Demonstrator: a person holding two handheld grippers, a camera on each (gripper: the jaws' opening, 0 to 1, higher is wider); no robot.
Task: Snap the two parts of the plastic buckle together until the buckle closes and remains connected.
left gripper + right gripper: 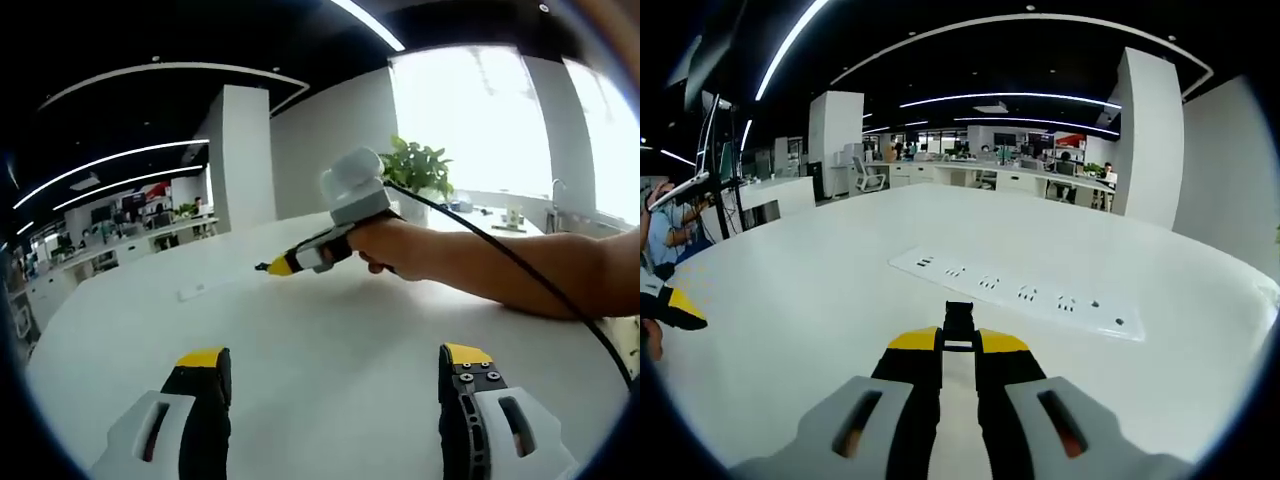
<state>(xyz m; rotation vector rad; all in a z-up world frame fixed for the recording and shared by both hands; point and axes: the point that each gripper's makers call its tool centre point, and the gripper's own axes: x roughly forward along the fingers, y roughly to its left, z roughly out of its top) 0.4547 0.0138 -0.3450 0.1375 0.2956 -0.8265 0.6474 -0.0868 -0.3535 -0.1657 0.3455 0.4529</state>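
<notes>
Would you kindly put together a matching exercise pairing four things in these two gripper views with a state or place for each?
Things:
1. left gripper
2. right gripper
3. power strip
4. potted plant

States or places:
A. lying flat on the white table
B. jaws shut on a small black buckle part
C. standing near the bright window
D. jaws wide open, holding nothing

Pairs: 1-D, 2-B, 3-A, 4-C

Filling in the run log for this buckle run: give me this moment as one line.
left gripper: open, empty, above white table | right gripper: shut on small black plastic buckle part | white power strip: on table ahead | buckle: not yet joined
</notes>
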